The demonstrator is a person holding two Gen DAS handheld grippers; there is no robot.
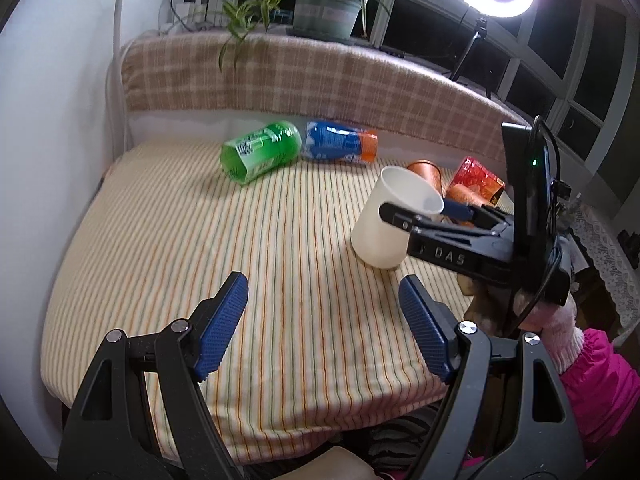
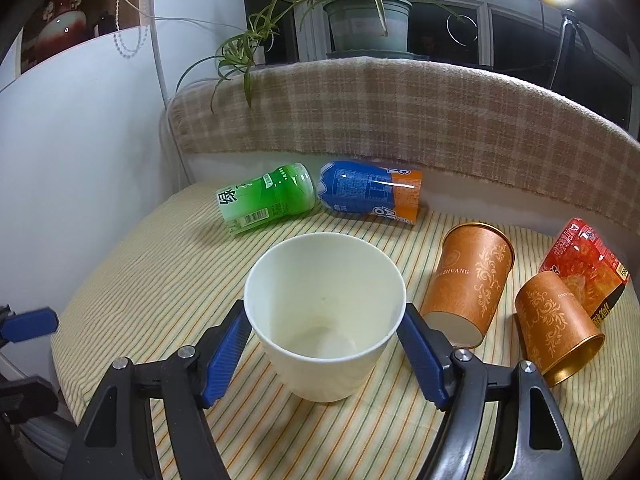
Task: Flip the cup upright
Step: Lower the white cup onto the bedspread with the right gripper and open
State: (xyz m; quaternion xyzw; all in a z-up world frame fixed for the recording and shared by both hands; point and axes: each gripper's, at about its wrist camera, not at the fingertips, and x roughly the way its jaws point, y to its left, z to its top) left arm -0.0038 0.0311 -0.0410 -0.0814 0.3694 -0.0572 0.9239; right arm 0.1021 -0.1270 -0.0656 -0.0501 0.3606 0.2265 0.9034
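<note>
A white paper cup [image 2: 320, 312] stands mouth up on the striped tablecloth [image 2: 140, 280], tilted a little. My right gripper [image 2: 324, 328] has its blue pads on both sides of the cup near the rim; they touch or nearly touch it. In the left wrist view the cup [image 1: 394, 220] stands right of centre with the right gripper [image 1: 424, 210] around it. My left gripper [image 1: 322, 300] is open and empty, low over the cloth in front of the cup.
A green cup [image 2: 266, 198] and a blue and orange cup [image 2: 370, 192] lie on their sides at the back. Two orange patterned cups [image 2: 470, 280] [image 2: 558, 326] and a red packet [image 2: 586, 264] lie at the right. A plaid-covered ledge [image 2: 400, 120] with a potted plant [image 2: 366, 20] stands behind.
</note>
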